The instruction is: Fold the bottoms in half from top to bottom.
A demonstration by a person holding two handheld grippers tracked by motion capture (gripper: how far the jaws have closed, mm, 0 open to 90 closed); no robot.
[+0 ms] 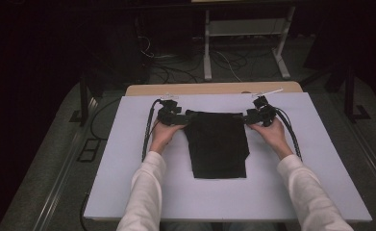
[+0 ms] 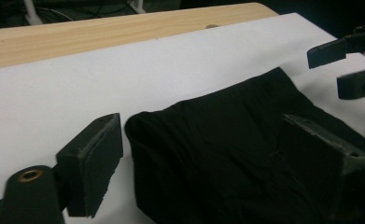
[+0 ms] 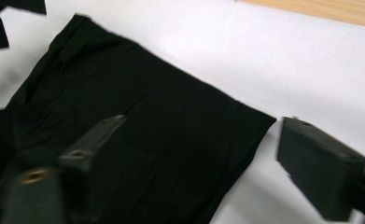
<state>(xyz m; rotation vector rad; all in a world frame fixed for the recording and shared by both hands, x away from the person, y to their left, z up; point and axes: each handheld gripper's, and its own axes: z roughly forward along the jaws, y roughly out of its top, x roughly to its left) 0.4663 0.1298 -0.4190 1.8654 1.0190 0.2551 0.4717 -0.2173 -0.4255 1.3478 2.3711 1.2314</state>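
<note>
Black folded cloth garment [image 1: 218, 144] lay flat on the white surface [image 1: 128, 144]; left tongs [image 1: 178, 117] and right tongs [image 1: 254, 117] stood apart, clear; withdrawing level should avoid snagging corners.

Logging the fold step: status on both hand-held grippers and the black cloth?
Left hand-held gripper open, right hand-held gripper open, at the far corners. Black cloth folded, flat on the white mat, not gripped. Nothing in the way.
</note>
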